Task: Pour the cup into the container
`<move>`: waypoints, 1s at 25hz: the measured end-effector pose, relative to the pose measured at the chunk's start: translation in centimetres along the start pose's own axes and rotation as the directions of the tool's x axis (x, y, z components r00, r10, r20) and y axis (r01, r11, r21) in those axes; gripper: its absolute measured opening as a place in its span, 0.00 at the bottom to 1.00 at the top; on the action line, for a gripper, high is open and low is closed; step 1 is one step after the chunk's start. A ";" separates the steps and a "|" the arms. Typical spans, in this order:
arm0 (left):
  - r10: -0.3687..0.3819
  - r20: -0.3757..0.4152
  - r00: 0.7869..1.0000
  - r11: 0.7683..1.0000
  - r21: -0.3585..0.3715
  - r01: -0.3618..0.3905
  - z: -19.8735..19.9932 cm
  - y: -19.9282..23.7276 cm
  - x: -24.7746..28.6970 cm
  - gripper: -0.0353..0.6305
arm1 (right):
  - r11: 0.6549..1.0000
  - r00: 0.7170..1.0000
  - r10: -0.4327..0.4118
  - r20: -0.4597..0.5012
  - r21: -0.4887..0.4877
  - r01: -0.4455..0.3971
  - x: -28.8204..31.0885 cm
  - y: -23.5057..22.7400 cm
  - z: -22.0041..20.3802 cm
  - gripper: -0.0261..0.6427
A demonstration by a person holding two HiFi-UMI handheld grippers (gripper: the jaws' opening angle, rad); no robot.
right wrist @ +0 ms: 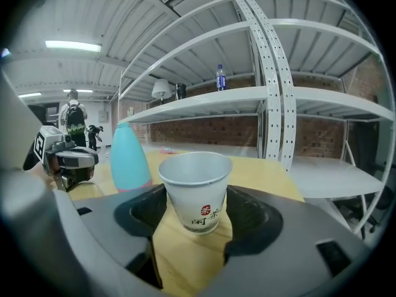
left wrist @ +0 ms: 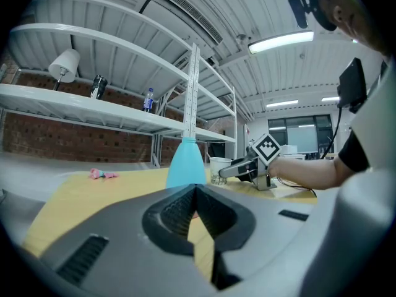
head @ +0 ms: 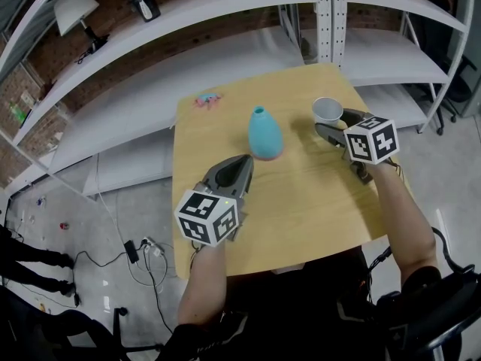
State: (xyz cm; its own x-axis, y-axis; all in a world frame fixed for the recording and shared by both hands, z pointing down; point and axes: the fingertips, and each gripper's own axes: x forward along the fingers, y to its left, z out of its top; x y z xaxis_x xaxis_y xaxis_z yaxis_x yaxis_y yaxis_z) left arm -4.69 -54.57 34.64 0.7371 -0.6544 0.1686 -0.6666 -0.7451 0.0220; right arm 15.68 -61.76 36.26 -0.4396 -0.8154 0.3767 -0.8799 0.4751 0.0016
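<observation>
Bracketing the cup (right wrist: 196,189) at two o'clock of the vase (head: 265,134), the right gripper (head: 331,123) has jaws spread, not yet gripping, while the left gripper (left wrist: 195,195) sits pressed together, empty; next, probably squeeze and lift.

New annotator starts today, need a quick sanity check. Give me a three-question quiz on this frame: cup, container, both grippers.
1. Multiple choice: what stands between the jaws of the right gripper?
A) the paper cup
B) a spoon
C) nothing

2. True or false: the left gripper has its jaws spread wide around the blue container.

3. Fill in: in the head view, the blue container stands to the ___ of the paper cup.

Key
1. A. The paper cup stands upright between the open jaws, with a gap on each side.
2. False. Its jaws are together and the blue container is further along the table.
3. left
</observation>
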 end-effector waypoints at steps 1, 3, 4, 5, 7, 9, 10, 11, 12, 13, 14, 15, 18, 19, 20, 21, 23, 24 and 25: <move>0.001 0.000 1.000 1.000 0.000 -0.001 0.0 0.0 0.0 0.04 | 1.000 1.000 -0.002 -0.005 -0.010 0.002 0.0 0.0 0.0 0.47; 0.002 0.001 1.000 1.000 -0.002 -0.002 0.0 0.0 -0.1 0.04 | 1.000 1.000 -0.006 -0.011 -0.026 0.006 -0.1 0.1 -0.1 0.47; 0.002 0.001 1.000 1.000 -0.002 -0.002 0.0 0.0 -0.2 0.04 | 1.000 1.000 -0.007 -0.012 -0.026 0.007 -0.2 0.1 -0.3 0.48; 0.001 0.001 1.000 1.000 -0.002 -0.001 -0.1 0.0 -0.2 0.04 | 1.000 1.000 -0.006 -0.009 -0.021 0.006 -0.3 0.2 -0.3 0.49; 0.001 0.001 1.000 1.000 -0.001 -0.001 -0.1 0.1 -0.4 0.04 | 1.000 1.000 -0.001 0.004 -0.009 0.001 -0.6 0.3 -0.3 0.52; 0.003 0.001 1.000 1.000 -0.002 -0.003 0.0 0.1 -0.4 0.04 | 1.000 1.000 0.003 0.019 -0.006 -0.002 -1.0 0.6 0.1 0.52; 0.004 0.001 1.000 1.000 -0.004 -0.004 0.0 0.1 -0.5 0.04 | 1.000 1.000 0.001 0.027 -0.004 -0.001 -1.3 0.6 0.4 0.52; 0.005 0.002 1.000 1.000 -0.004 -0.005 0.0 0.2 -0.5 0.04 | 1.000 0.999 -0.003 0.036 0.001 0.003 -1.6 0.7 0.6 0.52; 0.007 0.004 1.000 1.000 -0.004 -0.007 0.1 0.2 -0.5 0.04 | 1.000 0.999 -0.009 0.044 0.010 0.008 -1.9 0.7 0.7 0.52; 0.008 0.009 1.000 1.000 -0.003 -0.008 0.2 0.3 -0.6 0.04 | 1.000 0.999 -0.012 0.052 0.023 0.011 -2.1 0.8 0.7 0.52; 0.011 0.015 1.000 1.000 -0.001 -0.011 0.4 0.3 -0.7 0.04 | 0.999 0.998 -0.015 0.059 0.037 0.013 -2.4 0.9 0.7 0.52; 0.013 0.022 1.000 1.000 0.000 -0.013 0.7 0.4 -0.9 0.04 | 0.999 0.998 -0.018 0.066 0.049 0.015 -2.7 0.9 0.7 0.52; 0.016 0.050 0.999 1.000 0.005 -0.016 1.7 0.2 -1.6 0.04 | 0.998 0.996 -0.037 0.080 0.047 0.033 -3.6 1.2 0.7 0.52; 0.015 0.061 0.998 1.000 0.008 -0.016 2.1 0.0 -1.9 0.04 | 0.998 0.996 -0.045 0.083 0.044 0.042 -3.9 1.2 0.7 0.52; 0.014 0.073 0.997 1.000 0.012 -0.015 2.5 -0.3 -2.2 0.04 | 0.998 0.995 -0.054 0.089 0.046 0.050 -4.2 1.2 0.7 0.52; 0.012 0.083 0.996 1.000 0.016 -0.014 2.8 -0.6 -2.4 0.04 | 0.997 0.993 -0.063 0.098 0.054 0.058 -4.5 1.2 0.7 0.52; 0.007 0.095 0.995 1.000 0.017 -0.008 3.2 -1.1 -2.6 0.04 | 0.995 0.989 -0.075 0.124 0.076 0.066 -5.3 1.2 0.9 0.52; 0.004 0.098 0.995 1.000 0.015 -0.006 3.2 -1.3 -2.8 0.04 | 0.994 0.987 -0.075 0.140 0.083 0.064 -5.7 1.3 1.0 0.52; 0.002 0.099 0.995 1.000 0.013 -0.004 3.1 -1.6 -2.9 0.04 | 0.994 0.985 -0.073 0.157 0.086 0.060 -6.1 1.6 1.3 0.52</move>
State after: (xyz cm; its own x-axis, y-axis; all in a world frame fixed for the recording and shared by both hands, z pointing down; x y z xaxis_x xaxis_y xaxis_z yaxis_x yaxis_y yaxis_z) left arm -5.45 -51.87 31.05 0.7429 -0.6658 0.0701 -0.6678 -0.7443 0.0084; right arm 16.70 -56.40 32.74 -0.3969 -0.8899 0.2249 -0.9170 0.3950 -0.0551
